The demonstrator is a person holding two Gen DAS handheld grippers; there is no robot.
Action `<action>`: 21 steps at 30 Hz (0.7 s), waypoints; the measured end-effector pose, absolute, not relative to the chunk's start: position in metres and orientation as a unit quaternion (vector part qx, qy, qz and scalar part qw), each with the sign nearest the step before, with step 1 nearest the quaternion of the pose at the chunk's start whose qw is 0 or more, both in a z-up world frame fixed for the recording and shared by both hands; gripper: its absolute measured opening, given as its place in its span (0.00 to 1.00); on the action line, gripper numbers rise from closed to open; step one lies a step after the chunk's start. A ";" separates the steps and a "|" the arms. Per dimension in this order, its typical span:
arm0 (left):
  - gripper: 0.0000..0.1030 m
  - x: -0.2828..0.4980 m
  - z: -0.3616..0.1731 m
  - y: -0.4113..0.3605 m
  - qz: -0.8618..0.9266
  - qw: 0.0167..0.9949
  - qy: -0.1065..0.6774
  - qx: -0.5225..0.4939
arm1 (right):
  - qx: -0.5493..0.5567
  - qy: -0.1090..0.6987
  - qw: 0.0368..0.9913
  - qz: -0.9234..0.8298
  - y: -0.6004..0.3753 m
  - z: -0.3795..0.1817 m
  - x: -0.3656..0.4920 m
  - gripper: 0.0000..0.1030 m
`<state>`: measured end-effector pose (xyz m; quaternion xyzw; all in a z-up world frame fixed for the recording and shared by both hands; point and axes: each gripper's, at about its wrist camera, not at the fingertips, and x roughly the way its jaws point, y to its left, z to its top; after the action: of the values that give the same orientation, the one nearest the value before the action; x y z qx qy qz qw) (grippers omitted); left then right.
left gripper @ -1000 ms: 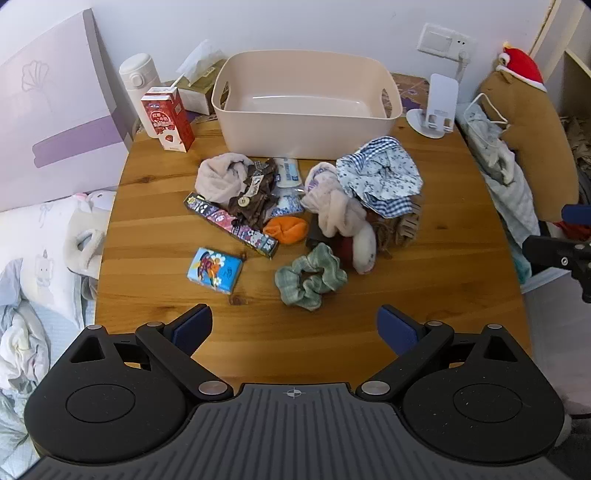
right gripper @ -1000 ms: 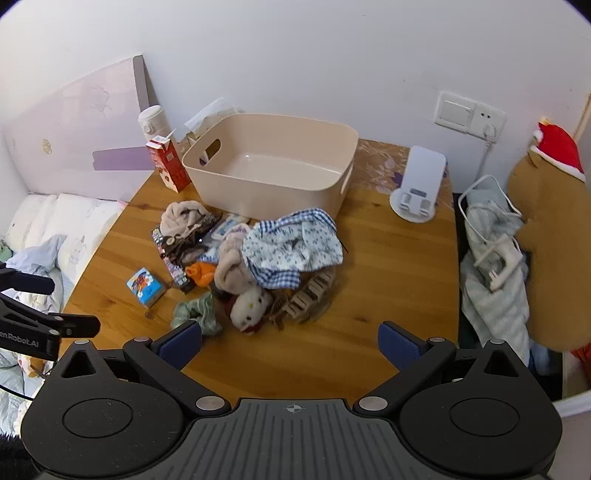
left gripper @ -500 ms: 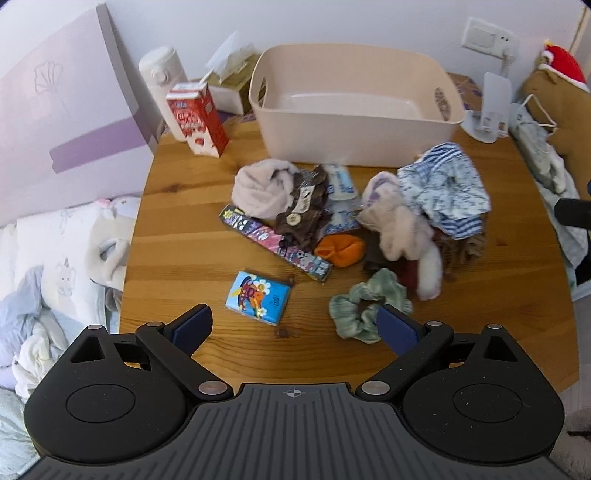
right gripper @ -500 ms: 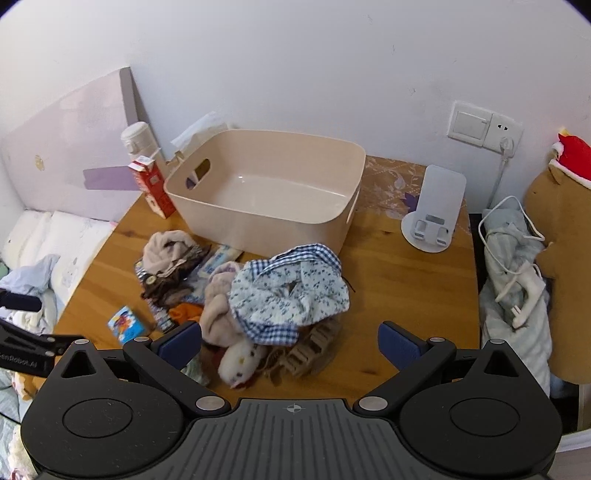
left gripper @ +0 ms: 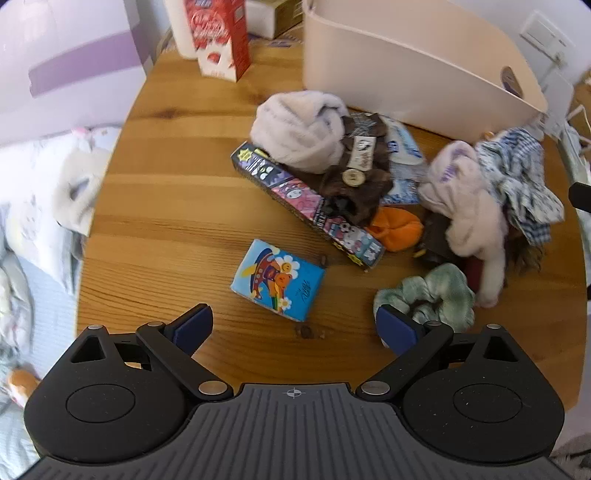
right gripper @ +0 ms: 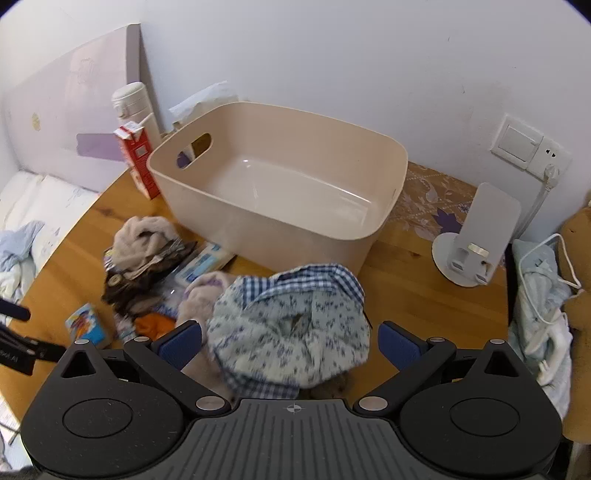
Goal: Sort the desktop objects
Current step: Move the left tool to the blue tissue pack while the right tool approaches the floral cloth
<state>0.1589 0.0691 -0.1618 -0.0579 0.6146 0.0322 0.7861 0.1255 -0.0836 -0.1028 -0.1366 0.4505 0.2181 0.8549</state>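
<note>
A pile of small things lies on the round wooden table (left gripper: 177,206) in front of an empty beige bin (right gripper: 295,192). My left gripper (left gripper: 293,326) is open, just short of a blue tissue pack (left gripper: 277,278); a green scrunchie (left gripper: 430,291) lies by its right finger. A long patterned box (left gripper: 306,205), a fluffy white cloth (left gripper: 295,133), a brown item (left gripper: 354,173) and an orange item (left gripper: 397,227) lie beyond. My right gripper (right gripper: 290,341) is open, with a blue-checked floral cloth (right gripper: 291,325) between its fingers.
A red milk carton (left gripper: 221,40), a white bottle (right gripper: 133,99) and a tissue box (left gripper: 273,14) stand at the back left. A white phone stand (right gripper: 476,240) stands at the back right. Bedding (left gripper: 33,229) lies left of the table; clothes and a cable (right gripper: 543,291) lie to the right.
Both grippers have moved forward and down toward the pile. The left now sits close to the tissue pack; the right now straddles the checked cloth. Both jaws stay open.
</note>
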 end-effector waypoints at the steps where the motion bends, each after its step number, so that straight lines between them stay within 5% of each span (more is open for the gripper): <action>1: 0.94 0.161 -0.166 0.072 0.033 0.785 0.616 -0.064 | -0.135 0.452 0.855 0.218 -0.083 -0.107 0.129 1.00; 21: 0.94 0.193 -0.214 0.096 0.043 0.774 0.626 -0.084 | -0.206 0.470 0.821 0.249 -0.057 -0.166 0.158 1.00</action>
<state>0.1930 0.0960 -0.2141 -0.0843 0.6264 0.0435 0.7737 0.1579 -0.0572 -0.1661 -0.2063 0.4701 0.2486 0.8214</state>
